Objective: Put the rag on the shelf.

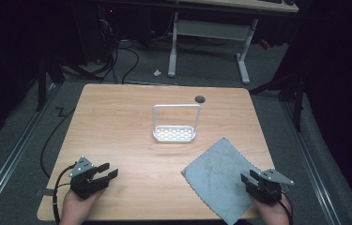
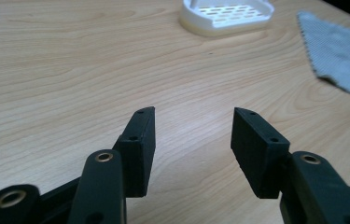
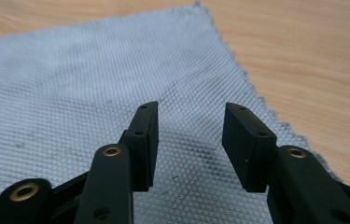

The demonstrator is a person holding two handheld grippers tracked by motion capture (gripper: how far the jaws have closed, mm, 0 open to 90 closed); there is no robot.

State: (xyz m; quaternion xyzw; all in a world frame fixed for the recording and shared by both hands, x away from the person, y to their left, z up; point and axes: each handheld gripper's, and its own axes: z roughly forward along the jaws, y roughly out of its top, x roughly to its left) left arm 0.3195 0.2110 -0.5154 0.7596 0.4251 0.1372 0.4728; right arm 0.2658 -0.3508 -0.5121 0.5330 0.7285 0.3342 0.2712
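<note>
A grey cloth (image 1: 220, 176) lies flat at the front right of the wooden table, also seen as a textured weave (image 3: 93, 79) under my right gripper. A small white rack (image 1: 175, 123) with a slotted base and a tall hoop frame stands near the table's middle; its base (image 2: 226, 15) is at the top of the left gripper view. My left gripper (image 1: 108, 171) rests at the front left, open, with bare wood between its jaws (image 2: 193, 126). My right gripper (image 1: 249, 177) hovers over the cloth's right part, open, holding nothing (image 3: 190, 121).
The wooden table (image 1: 117, 122) has a dark round grommet (image 1: 200, 99) near its far edge. Beyond it stand a white desk frame (image 1: 209, 44) and cables on the dark floor. A corner of the cloth (image 2: 340, 51) is at the right of the left gripper view.
</note>
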